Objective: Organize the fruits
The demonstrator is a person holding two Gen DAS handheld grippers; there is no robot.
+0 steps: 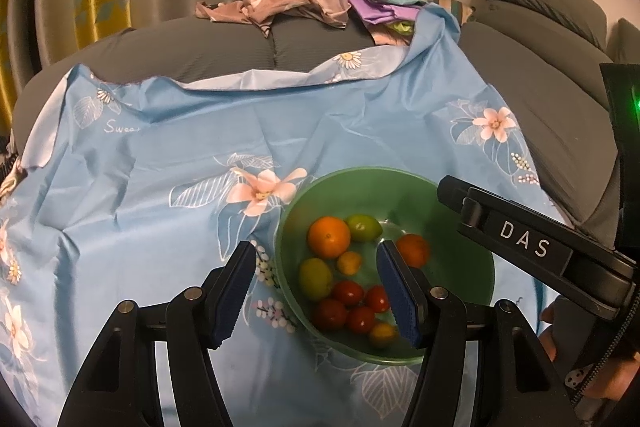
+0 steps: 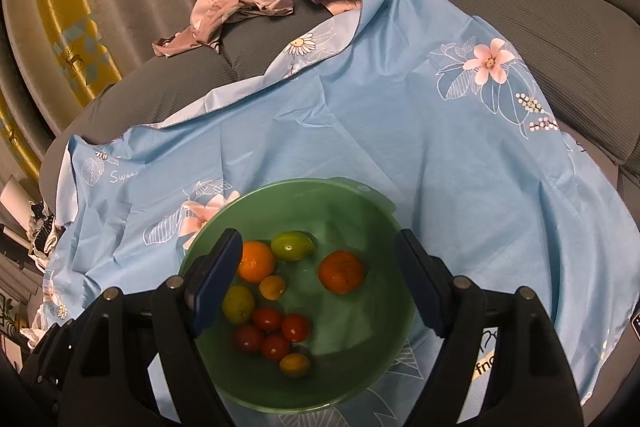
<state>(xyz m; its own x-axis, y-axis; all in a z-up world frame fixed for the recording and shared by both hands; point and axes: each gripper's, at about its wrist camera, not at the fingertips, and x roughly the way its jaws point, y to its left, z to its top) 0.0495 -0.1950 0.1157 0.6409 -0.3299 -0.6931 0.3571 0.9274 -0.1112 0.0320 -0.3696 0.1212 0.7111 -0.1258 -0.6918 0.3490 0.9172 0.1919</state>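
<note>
Both hand-held grippers hover over a green bowl that sits on a blue flowered cloth spread across a grey sofa. The left gripper has its jaws spread wide with nothing between them; the right gripper is likewise spread and empty.

All the fruit in view lies inside the bowl: two oranges, two yellow-green lemons, a cluster of four red tomatoes and two small yellow-orange fruits. No fruit shows on the cloth.

The stage is ambiguous: the scene fits fruit just gathered into the bowl, with both grippers released, and equally fruit waiting to be sorted out of it. Any further grasp would call for care, since the tomatoes touch one another and look soft, while the oranges lie apart with room around them. The bowl looks like smooth, slightly translucent plastic.
</note>
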